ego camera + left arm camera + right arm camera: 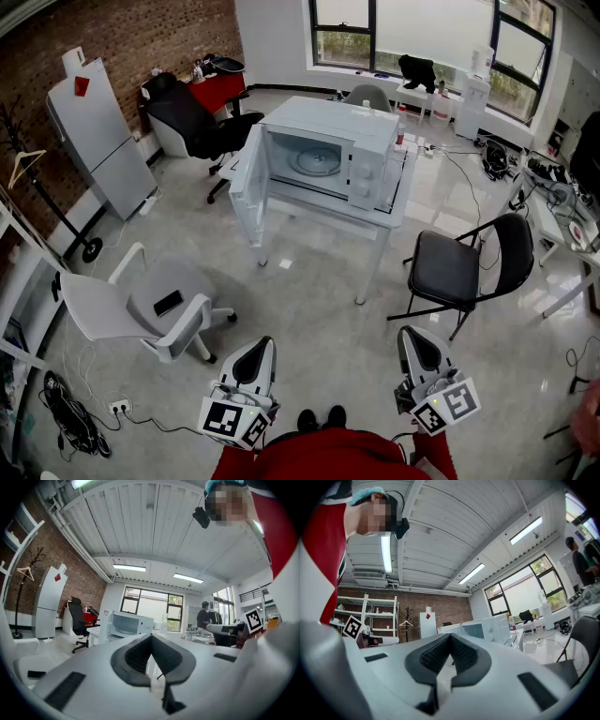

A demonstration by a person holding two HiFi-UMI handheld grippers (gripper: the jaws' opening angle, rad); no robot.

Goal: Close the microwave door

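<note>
A white microwave [323, 150] stands on a white table [380, 223] across the room. Its door [248, 183] hangs wide open, swung out to the left, and the glass turntable shows inside. Both grippers are low and near the person's body, far from the microwave. My left gripper [257, 347] and right gripper [413, 337] point toward it, each with its jaws together and nothing held. The left gripper view shows the shut left gripper [151, 640] with the microwave [125, 623] small in the distance. Beyond the shut right gripper [450, 639], the microwave [480, 630] is also seen.
A white office chair [141, 305] with a phone [169, 302] on its seat stands at the left. A black folding chair [464, 267] is right of the table. A black office chair [197, 122], a grey cabinet [98, 141] and floor cables [70, 417] lie further off.
</note>
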